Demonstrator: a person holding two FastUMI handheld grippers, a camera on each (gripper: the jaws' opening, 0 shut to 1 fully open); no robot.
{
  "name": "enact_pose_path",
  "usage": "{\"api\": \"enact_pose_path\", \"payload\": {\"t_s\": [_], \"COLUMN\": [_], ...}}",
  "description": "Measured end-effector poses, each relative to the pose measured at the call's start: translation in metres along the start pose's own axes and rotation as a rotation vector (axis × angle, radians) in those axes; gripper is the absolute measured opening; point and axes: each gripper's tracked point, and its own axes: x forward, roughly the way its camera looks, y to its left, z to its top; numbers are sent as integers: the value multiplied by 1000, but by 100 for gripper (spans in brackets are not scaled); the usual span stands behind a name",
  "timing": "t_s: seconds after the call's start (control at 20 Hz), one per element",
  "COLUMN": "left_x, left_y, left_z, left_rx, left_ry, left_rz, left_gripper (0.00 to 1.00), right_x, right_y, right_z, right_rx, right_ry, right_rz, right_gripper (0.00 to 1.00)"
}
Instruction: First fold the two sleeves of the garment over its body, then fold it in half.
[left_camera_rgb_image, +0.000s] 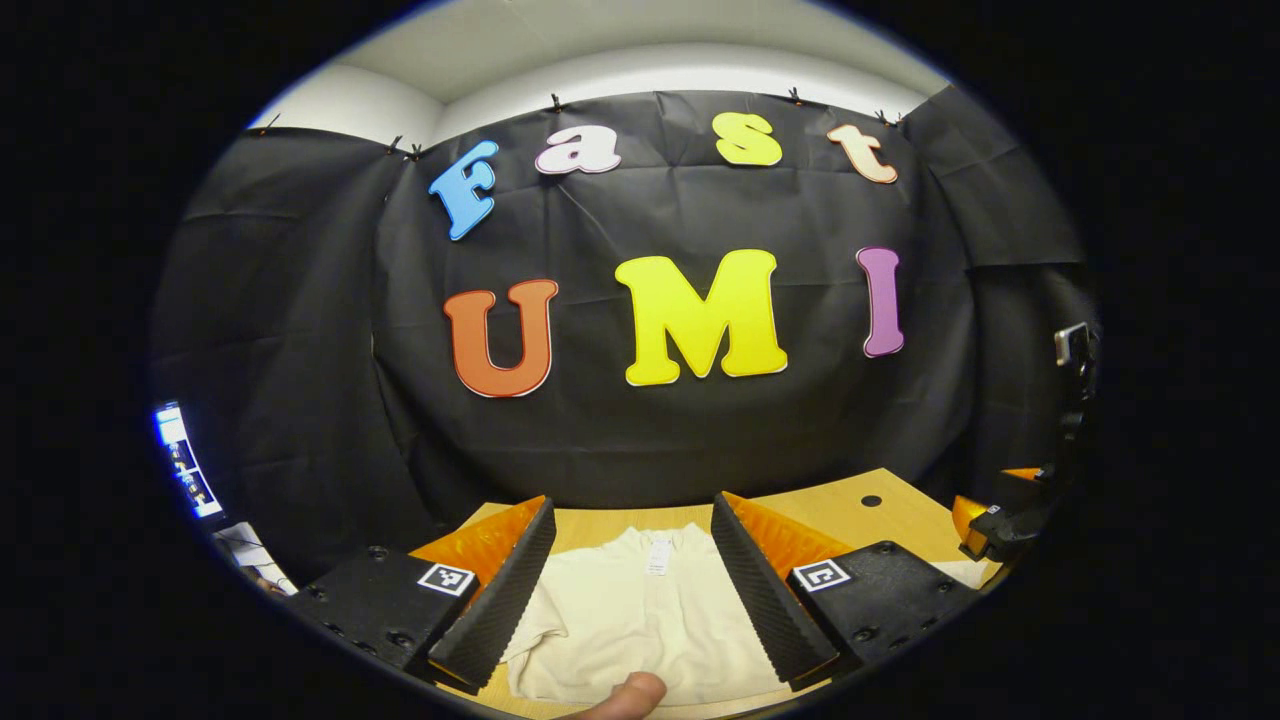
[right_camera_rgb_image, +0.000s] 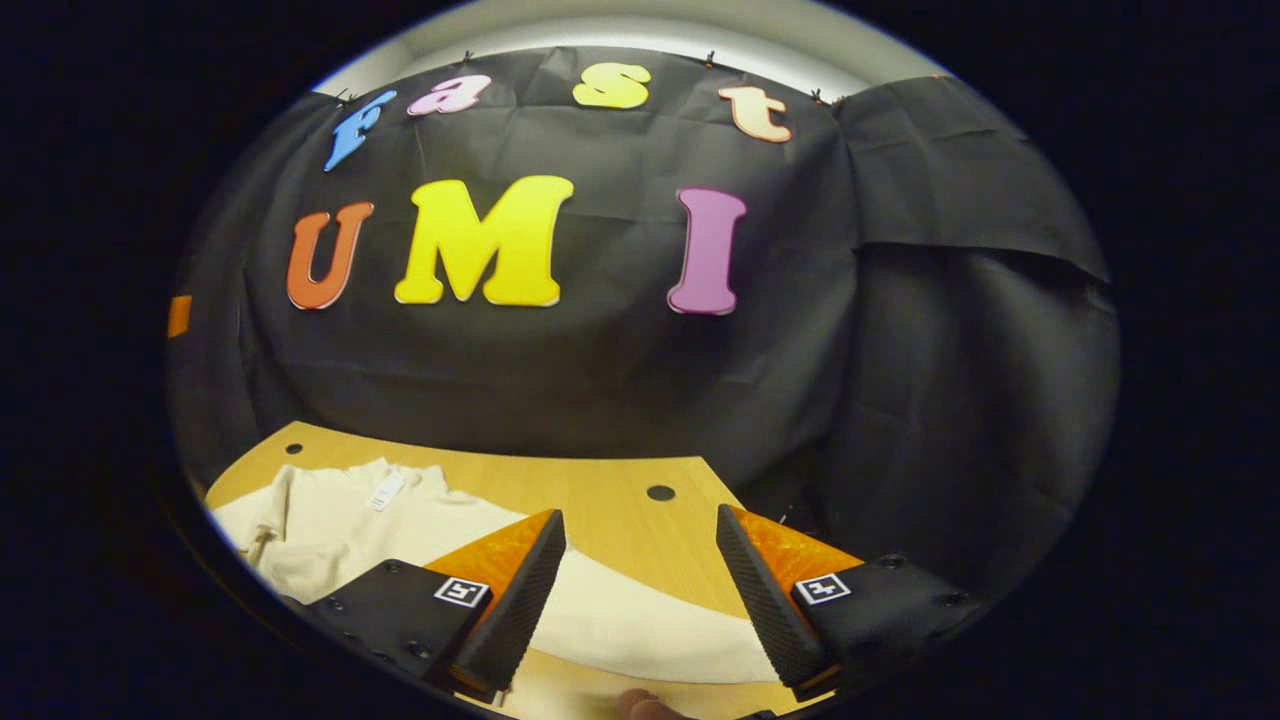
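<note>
A cream garment (left_camera_rgb_image: 630, 620) lies flat on the wooden table (left_camera_rgb_image: 830, 510), collar and white tag toward the booth wall. My left gripper (left_camera_rgb_image: 635, 590) hovers open above its body, fingers wide apart with only cloth below. In the right gripper view the garment (right_camera_rgb_image: 340, 520) spreads to the left, and one sleeve (right_camera_rgb_image: 640, 620) runs out to the right across the table (right_camera_rgb_image: 610, 500). My right gripper (right_camera_rgb_image: 635, 590) is open over that sleeve, holding nothing. The right gripper (left_camera_rgb_image: 1000, 525) also shows at the far right of the left gripper view.
A fingertip (left_camera_rgb_image: 630, 697) shows at the bottom edge of the left gripper view, and another fingertip (right_camera_rgb_image: 640, 705) in the right gripper view. The table has round holes (right_camera_rgb_image: 660, 492) near its back edge. A lit screen (left_camera_rgb_image: 185, 460) stands at the far left.
</note>
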Motion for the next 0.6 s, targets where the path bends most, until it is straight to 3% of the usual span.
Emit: {"api": "enact_pose_path", "payload": {"t_s": [0.1, 0.25, 0.45, 0.6], "left_x": [-4, -11, -16, -23], "left_y": [-5, -10, -11, -13], "left_z": [-1, 1, 12, 18], "left_rx": [-6, -4, -28, -53], "left_ry": [11, 17, -1, -9], "left_rz": [11, 49, 101, 120], "left_gripper": [99, 99, 99, 99], "right_x": [12, 26, 43, 50], "right_y": [-28, -84, -118, -132], "right_z": [-36, -84, -152, -184], "right_rx": [15, 28, 36, 121], "right_ry": [85, 164, 329, 456], "right_rz": [-37, -157, -191, -212], "right_gripper": [95, 95, 95, 95]}}
